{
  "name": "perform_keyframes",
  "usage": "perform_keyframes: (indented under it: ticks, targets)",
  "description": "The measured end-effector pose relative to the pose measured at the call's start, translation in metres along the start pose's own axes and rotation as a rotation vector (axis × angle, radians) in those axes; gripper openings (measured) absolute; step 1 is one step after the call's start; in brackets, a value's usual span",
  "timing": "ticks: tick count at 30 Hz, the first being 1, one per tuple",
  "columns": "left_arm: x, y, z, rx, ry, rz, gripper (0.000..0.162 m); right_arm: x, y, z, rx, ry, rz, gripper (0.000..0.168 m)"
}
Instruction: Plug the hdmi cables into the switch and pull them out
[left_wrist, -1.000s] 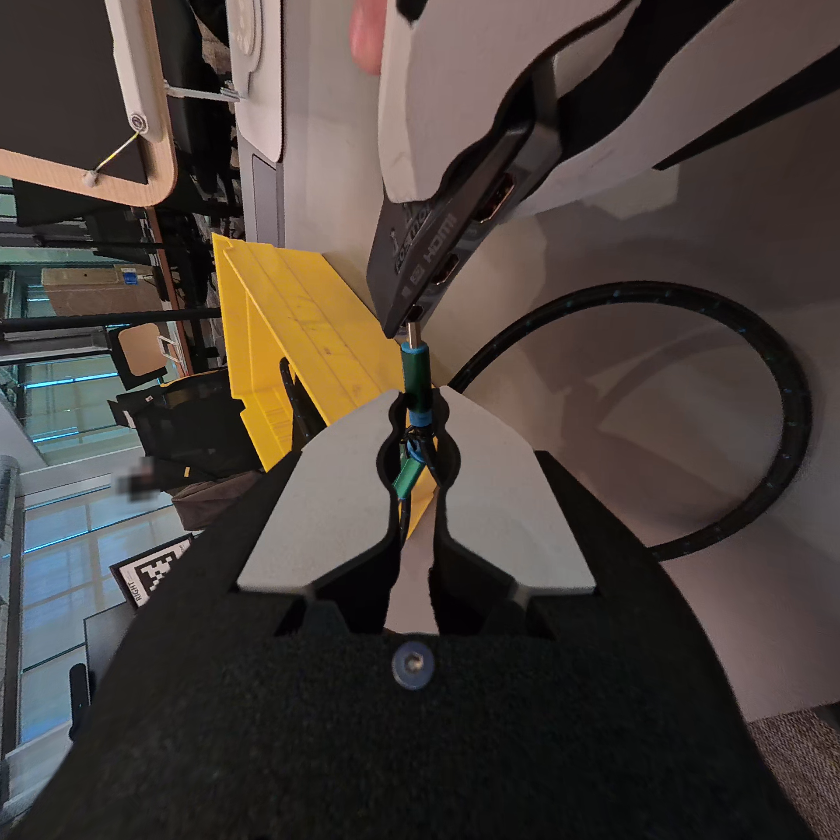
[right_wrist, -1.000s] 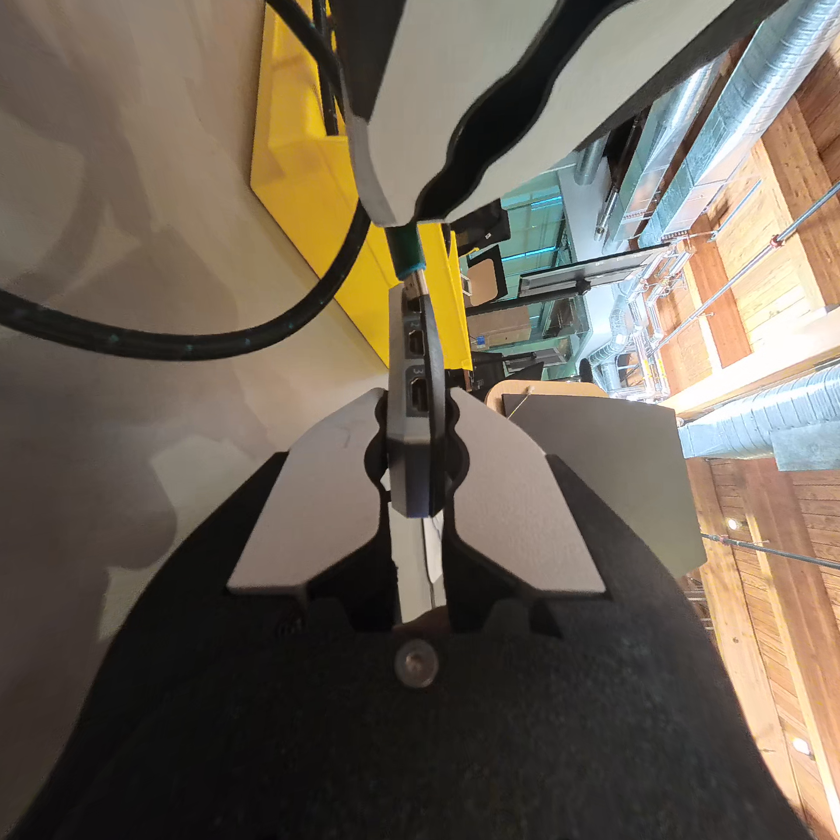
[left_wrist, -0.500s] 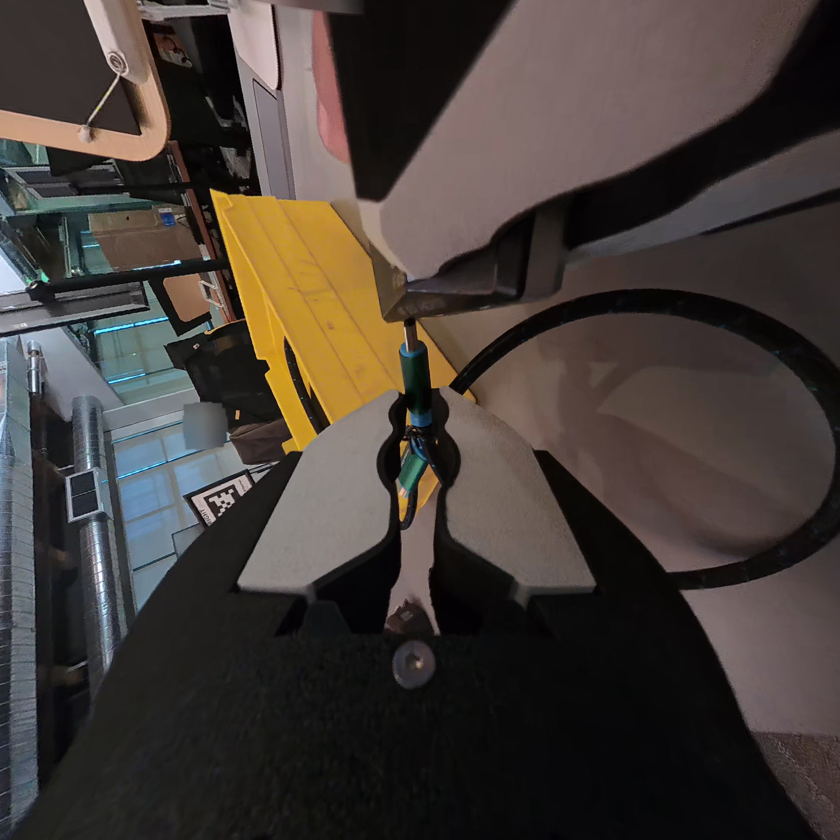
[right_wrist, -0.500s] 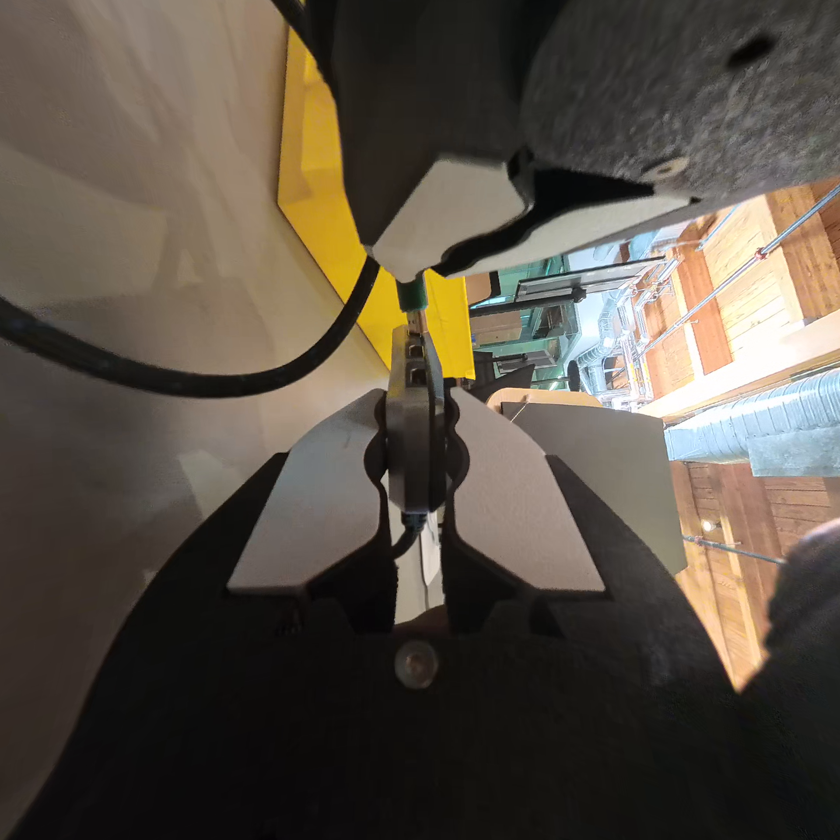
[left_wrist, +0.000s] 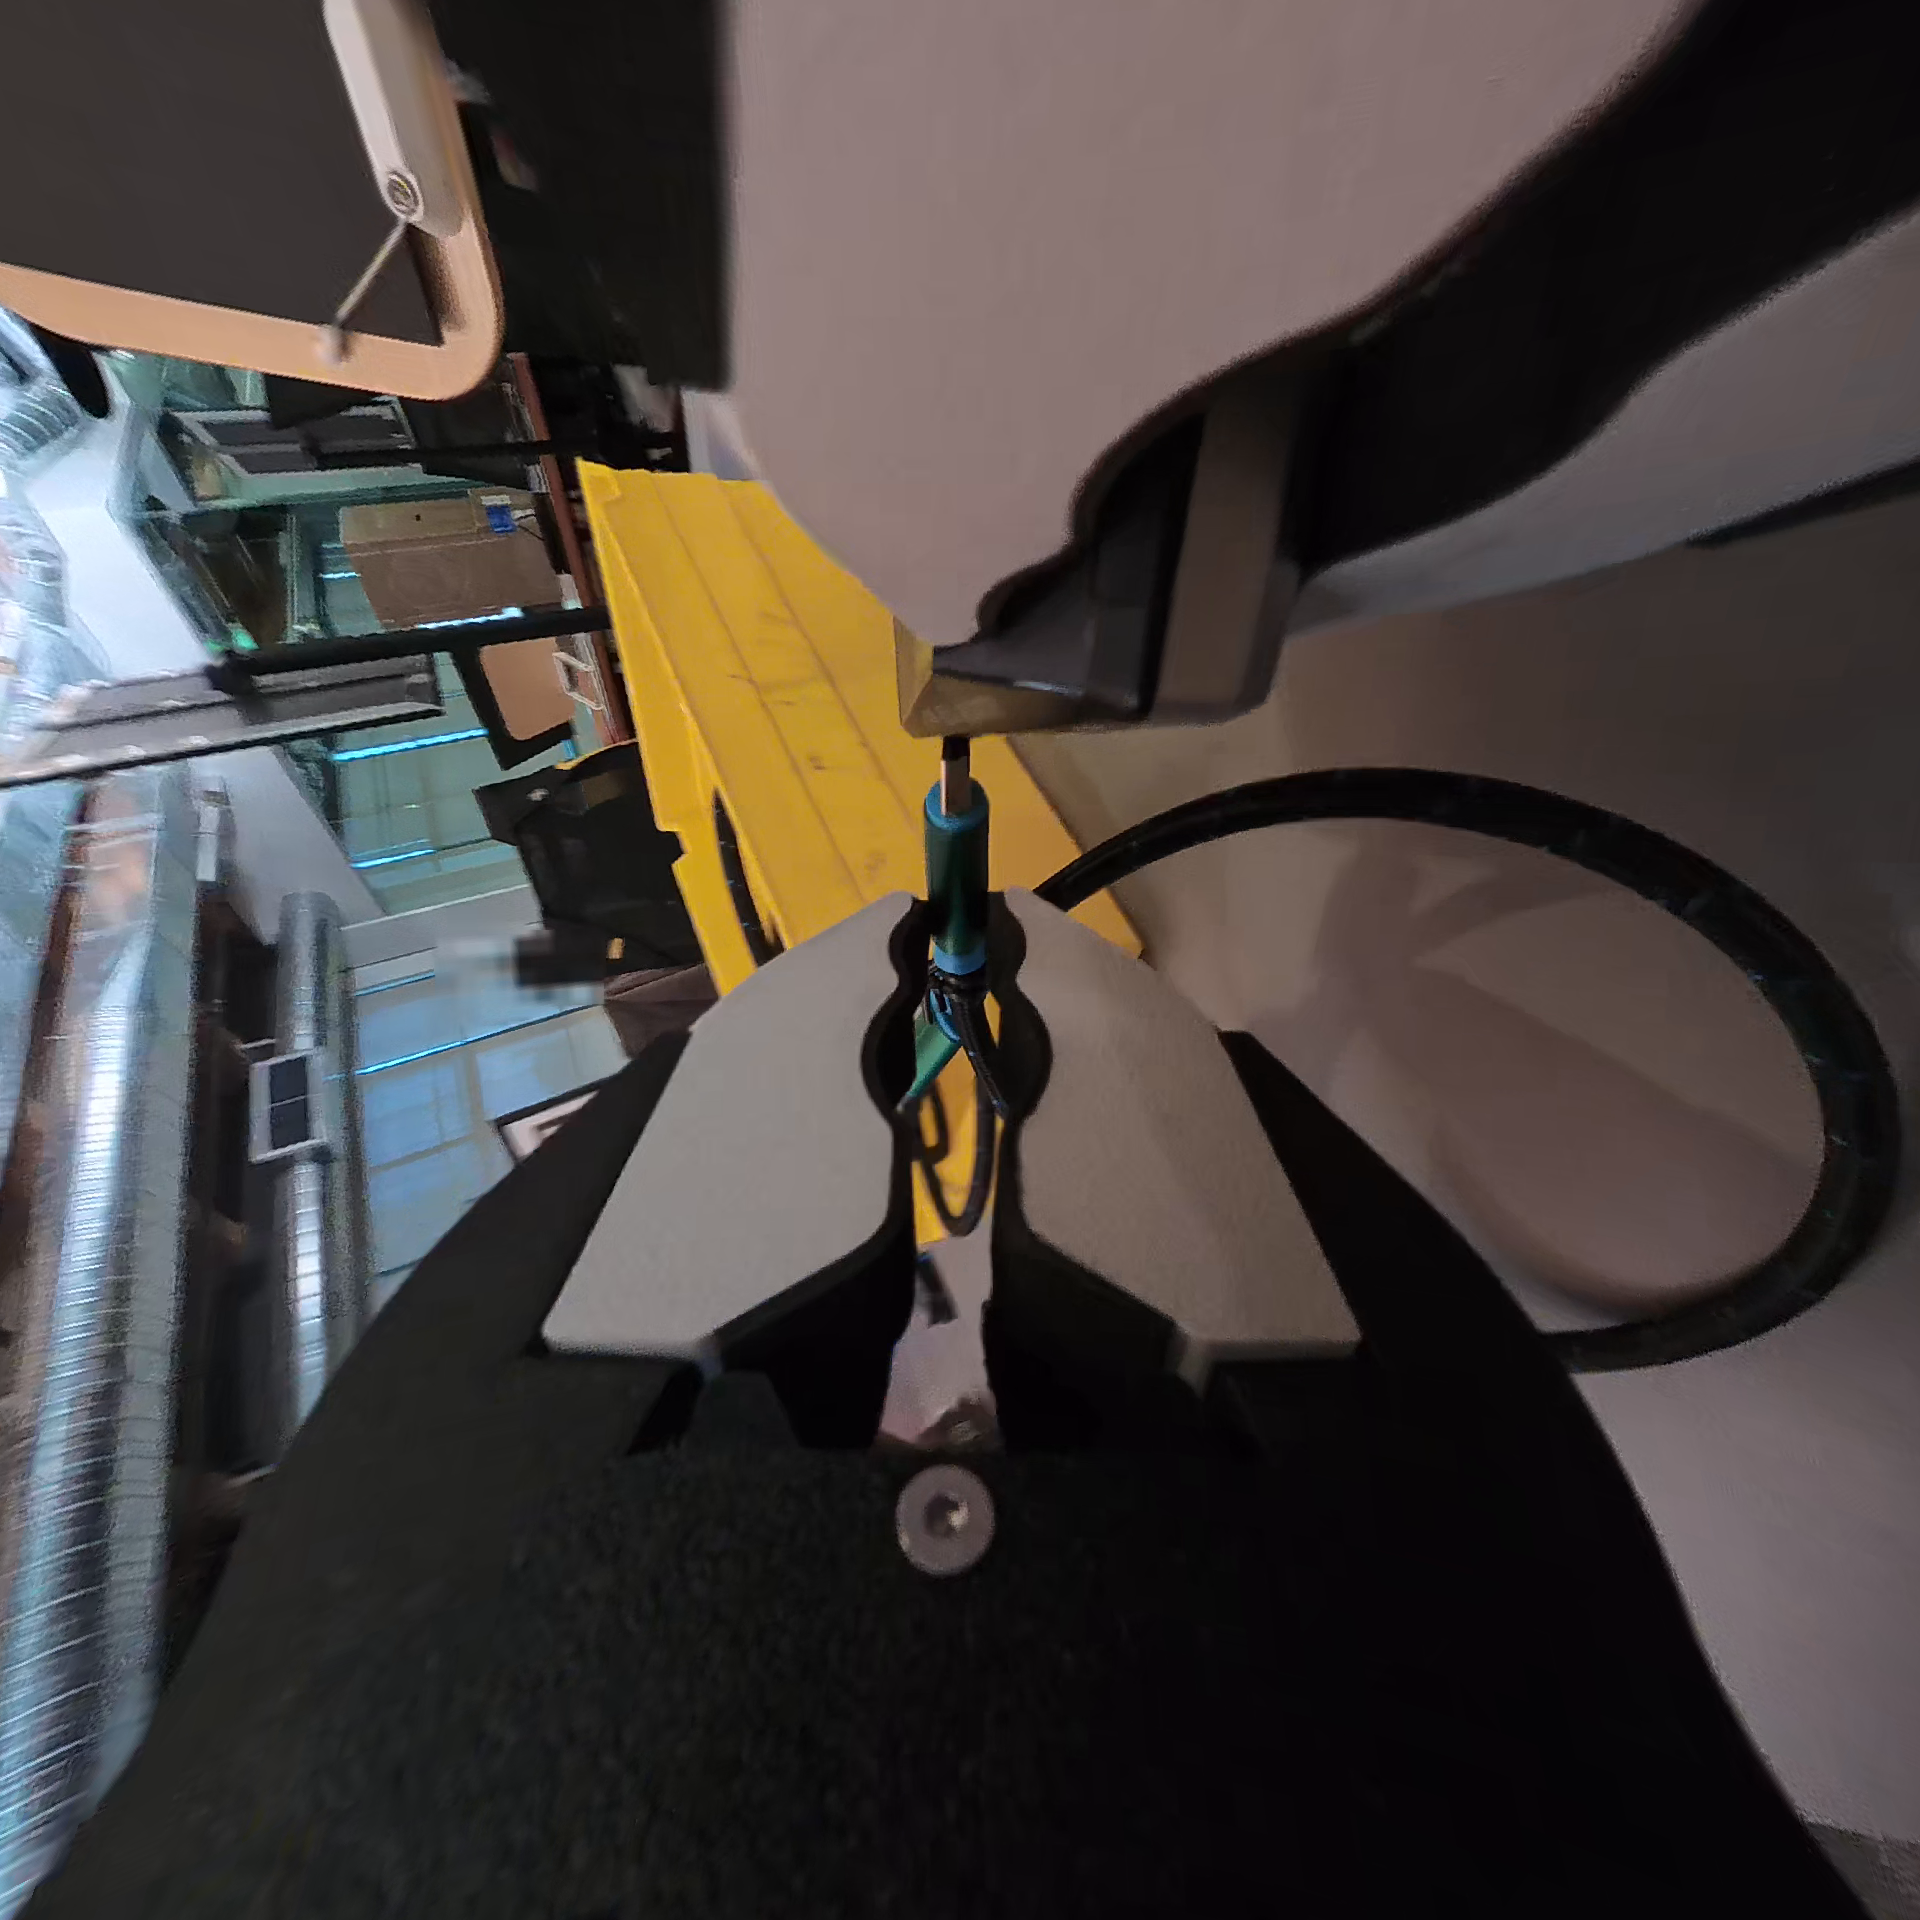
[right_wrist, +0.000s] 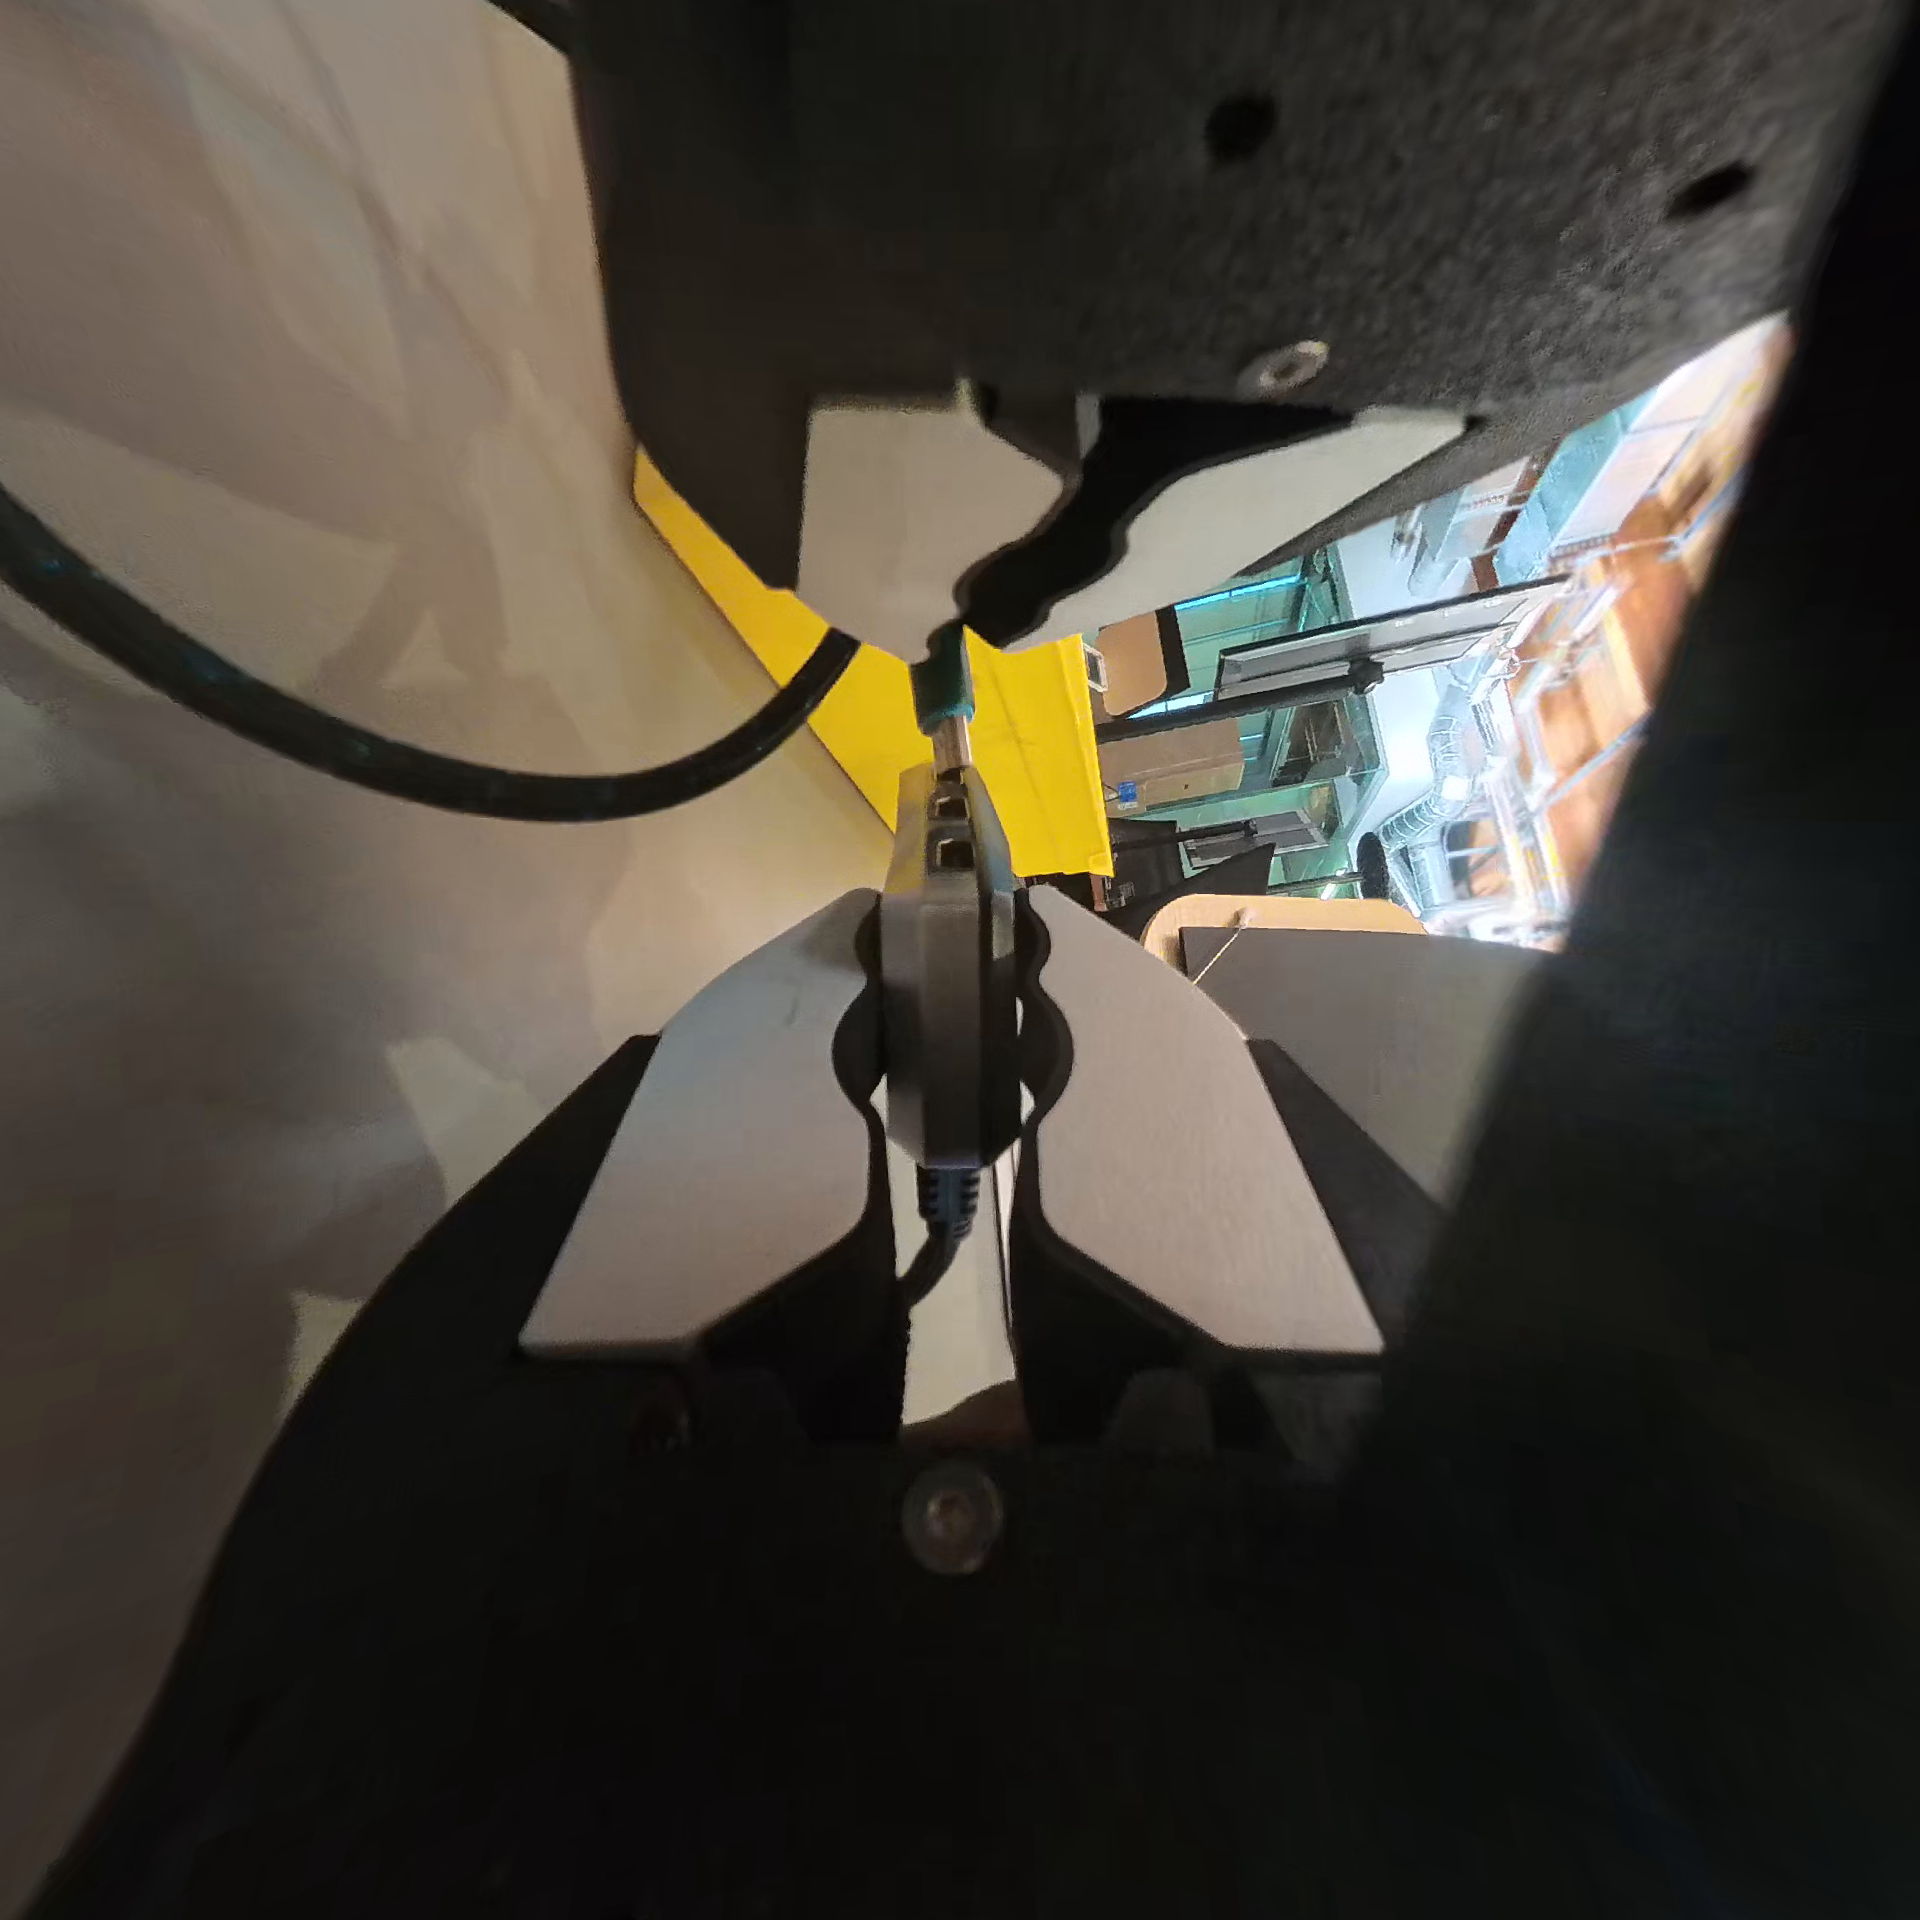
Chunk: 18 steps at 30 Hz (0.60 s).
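My left gripper (left_wrist: 958, 902) is shut on the green HDMI plug (left_wrist: 956, 854), whose metal tip touches the end port of the dark grey switch (left_wrist: 1101, 665). Its black braided cable (left_wrist: 1704, 956) loops off to the right over the pale tabletop. My right gripper (right_wrist: 948, 914) is shut on the switch (right_wrist: 943, 997), held edge-on, with its ports facing the plug (right_wrist: 943, 696). A short black lead hangs from the switch's near end. The two grippers face each other, very close. The left gripper's body fills the top of the right wrist view (right_wrist: 1143, 208).
A yellow bin (left_wrist: 748, 665) stands on the table behind the plug, also in the right wrist view (right_wrist: 1029, 758). A dark panel with a wooden rim (left_wrist: 208, 156) is at upper left. The table surface (left_wrist: 1558, 727) lies under the cable loop.
The two grippers have closed in on each other. The switch has turned from showing its port face to edge-on, and the plug's tip has stayed at the end port.
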<state>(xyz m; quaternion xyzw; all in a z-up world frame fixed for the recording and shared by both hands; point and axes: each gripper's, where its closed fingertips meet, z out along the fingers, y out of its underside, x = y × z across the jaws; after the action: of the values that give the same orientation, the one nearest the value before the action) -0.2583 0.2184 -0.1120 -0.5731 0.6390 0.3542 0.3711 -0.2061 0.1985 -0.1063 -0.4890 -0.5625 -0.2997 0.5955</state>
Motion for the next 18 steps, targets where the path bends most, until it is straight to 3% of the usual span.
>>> perform_keyframes:
  ticks: [6,11,15,18]
  targets:
    - [0.029,0.000,0.005,0.159,0.264,-0.280,0.010,-0.012,0.009,-0.001,0.023,-0.039,-0.022,0.021]
    - [0.073,0.014,-0.012,0.311,0.696,-0.664,0.010,-0.016,0.020,-0.002,0.019,-0.078,-0.025,0.021]
    - [0.060,0.027,-0.033,0.500,1.036,-1.089,0.024,-0.018,0.020,-0.002,0.020,-0.084,-0.026,0.021]
    - [0.061,0.046,-0.035,0.528,1.165,-1.189,0.031,-0.021,0.019,-0.002,0.024,-0.091,-0.026,0.021]
